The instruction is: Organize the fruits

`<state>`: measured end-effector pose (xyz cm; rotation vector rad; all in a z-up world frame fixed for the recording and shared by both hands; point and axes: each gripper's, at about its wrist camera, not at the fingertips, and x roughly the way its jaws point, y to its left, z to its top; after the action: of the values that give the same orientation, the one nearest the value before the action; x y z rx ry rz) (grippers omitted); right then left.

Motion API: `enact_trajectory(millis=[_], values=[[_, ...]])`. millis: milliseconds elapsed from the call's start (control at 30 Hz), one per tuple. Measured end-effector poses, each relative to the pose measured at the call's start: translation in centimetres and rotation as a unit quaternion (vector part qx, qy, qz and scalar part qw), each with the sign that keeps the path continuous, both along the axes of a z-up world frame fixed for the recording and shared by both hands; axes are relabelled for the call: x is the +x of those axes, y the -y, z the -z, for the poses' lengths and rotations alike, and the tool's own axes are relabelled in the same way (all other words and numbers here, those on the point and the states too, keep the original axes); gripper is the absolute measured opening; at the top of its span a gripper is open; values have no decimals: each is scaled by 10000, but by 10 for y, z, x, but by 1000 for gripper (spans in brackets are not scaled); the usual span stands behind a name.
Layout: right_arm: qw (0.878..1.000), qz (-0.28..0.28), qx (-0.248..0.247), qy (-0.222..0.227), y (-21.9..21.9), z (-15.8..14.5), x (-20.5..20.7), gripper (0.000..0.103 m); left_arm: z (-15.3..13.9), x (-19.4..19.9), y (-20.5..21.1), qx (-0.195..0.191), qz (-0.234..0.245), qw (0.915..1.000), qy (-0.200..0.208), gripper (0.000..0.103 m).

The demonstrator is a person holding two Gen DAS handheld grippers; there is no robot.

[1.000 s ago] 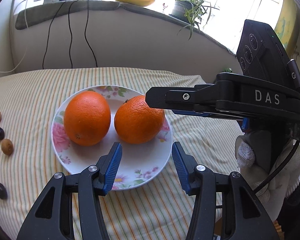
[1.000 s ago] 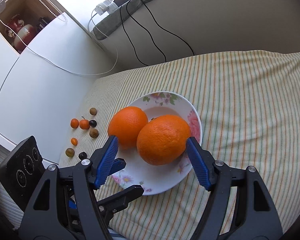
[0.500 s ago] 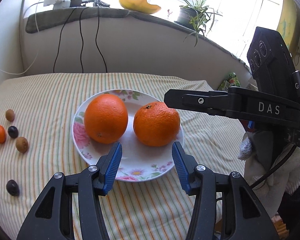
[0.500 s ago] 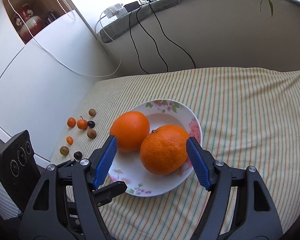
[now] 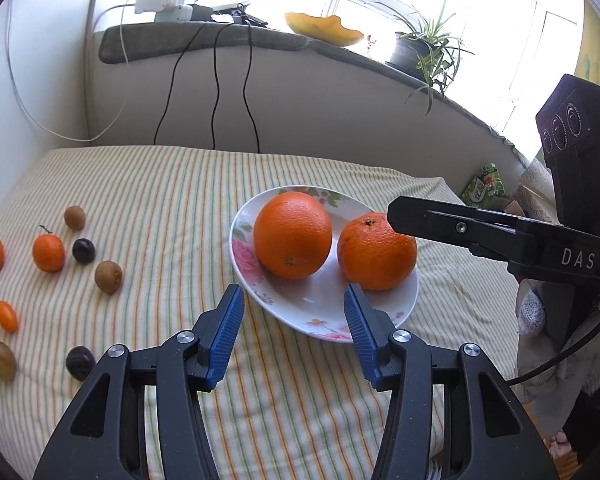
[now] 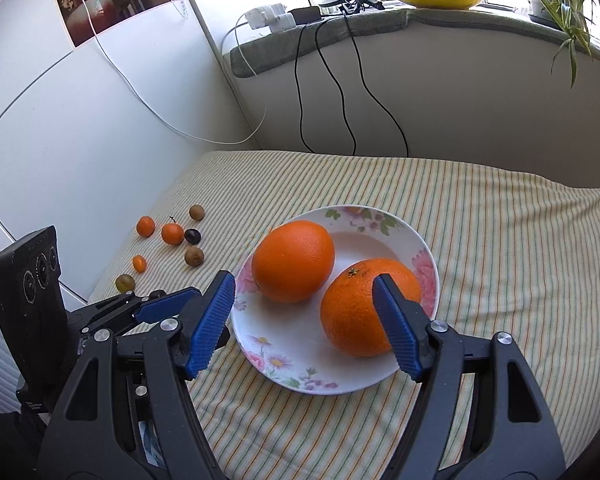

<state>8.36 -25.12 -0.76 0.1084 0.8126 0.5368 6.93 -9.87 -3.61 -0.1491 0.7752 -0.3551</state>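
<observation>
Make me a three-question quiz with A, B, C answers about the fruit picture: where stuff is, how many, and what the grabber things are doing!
1. Where are the two big oranges?
A. On the flowered plate
B. On the windowsill
C. On the floor

2. How many big oranges are on the plate?
A. One
B. Two
C. Four

3. What is the left gripper doing?
A. Squeezing an orange
B. Holding a small fruit
C. Open and holding nothing

Answers:
1. A: both oranges sit on the flowered plate.
2. B: only two lie there; the small fruits rest on the striped cloth beside it.
3. C: the left gripper has its blue pads apart with only cloth and plate rim behind the gap.
</observation>
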Motion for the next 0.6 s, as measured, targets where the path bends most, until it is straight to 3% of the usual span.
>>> enact_trajectory(millis=[333, 600], values=[[9992, -386, -4, 143, -38, -1, -10, 74, 0, -18, -55, 63, -559, 9984, 85, 50], [9964, -837, 51, 82, -73, 3, -16, 57, 13, -43, -119, 171, -1250, 9920, -35, 50]])
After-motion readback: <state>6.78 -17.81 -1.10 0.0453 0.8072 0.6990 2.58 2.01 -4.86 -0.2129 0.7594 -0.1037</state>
